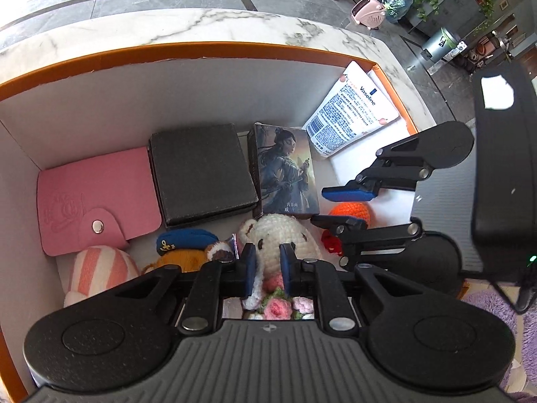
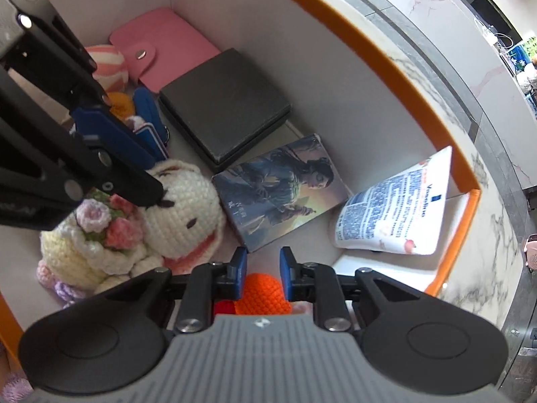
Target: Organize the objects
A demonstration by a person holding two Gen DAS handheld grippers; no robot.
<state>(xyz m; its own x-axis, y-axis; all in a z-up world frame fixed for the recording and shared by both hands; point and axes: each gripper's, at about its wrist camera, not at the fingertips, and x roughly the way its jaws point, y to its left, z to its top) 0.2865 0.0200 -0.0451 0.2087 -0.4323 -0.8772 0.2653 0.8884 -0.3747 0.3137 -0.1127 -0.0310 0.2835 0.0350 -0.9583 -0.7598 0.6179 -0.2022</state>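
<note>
An orange-rimmed box [image 1: 214, 50] with white walls holds the objects. My left gripper [image 1: 267, 255] is open above a white crocheted bear [image 1: 278, 231] with a flower bouquet [image 1: 278, 305]; the fingers straddle its head without clear contact. My right gripper [image 2: 263, 262] is open just above an orange crocheted toy [image 2: 261, 294]; it also shows in the left wrist view [image 1: 339, 206]. In the right wrist view the bear [image 2: 181, 201] lies under the left gripper's fingers [image 2: 110, 127].
In the box lie a pink card wallet [image 1: 97, 198], a black case [image 1: 201, 174], an illustrated card box [image 1: 285, 171], a Vaseline pouch [image 1: 352, 110], a pink-striped plush [image 1: 100, 268] and a bear with a blue cap [image 1: 188, 245]. The box stands on a marble surface [image 1: 201, 23].
</note>
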